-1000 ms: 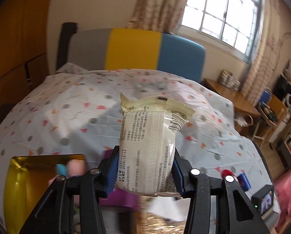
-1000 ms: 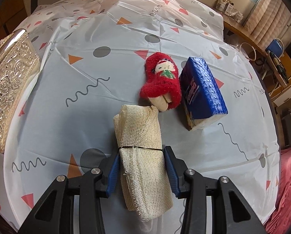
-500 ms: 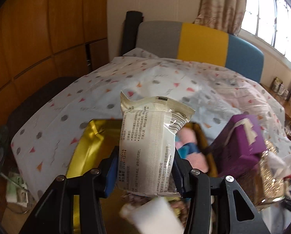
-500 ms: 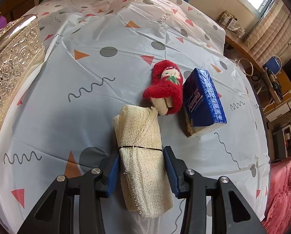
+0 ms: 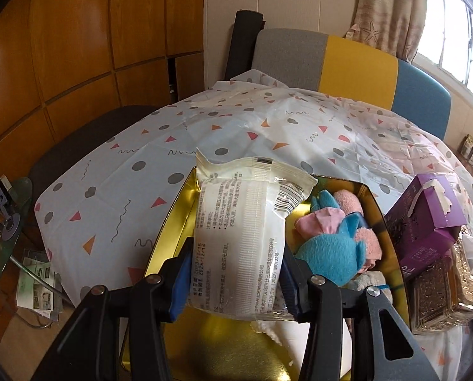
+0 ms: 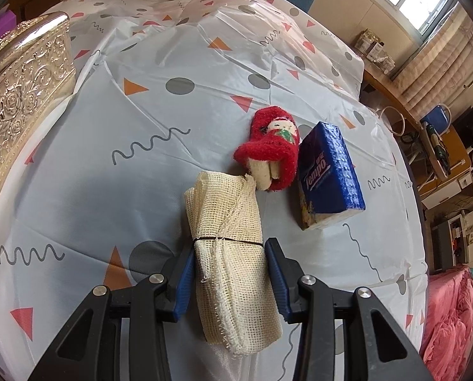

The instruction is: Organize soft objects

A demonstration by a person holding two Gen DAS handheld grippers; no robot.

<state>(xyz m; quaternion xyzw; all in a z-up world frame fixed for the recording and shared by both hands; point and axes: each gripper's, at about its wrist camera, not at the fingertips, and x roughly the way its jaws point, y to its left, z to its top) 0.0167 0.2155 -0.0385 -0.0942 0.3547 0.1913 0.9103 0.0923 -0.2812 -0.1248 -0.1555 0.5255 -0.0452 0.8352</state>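
Observation:
My left gripper (image 5: 234, 281) is shut on a white plastic packet (image 5: 242, 238) and holds it above the gold tin (image 5: 173, 231). Blue and pink soft toys (image 5: 334, 238) lie inside the tin. My right gripper (image 6: 230, 281) is shut on a rolled cream mesh cloth (image 6: 230, 254) over the patterned tablecloth. A red Santa soft toy (image 6: 271, 155) and a blue tissue pack (image 6: 328, 174) lie just beyond the roll.
A purple tissue box (image 5: 426, 222) and an embossed gold box (image 5: 442, 295) stand right of the tin; the gold box also shows in the right wrist view (image 6: 20, 95). A colour-block chair (image 5: 347, 60) stands behind the table. The table's left edge (image 5: 55, 244) drops to the floor.
My left gripper has carried the packet leftward to a spot over the gold tin, lower and closer to it. My right gripper has lifted the cloth roll slightly toward the left.

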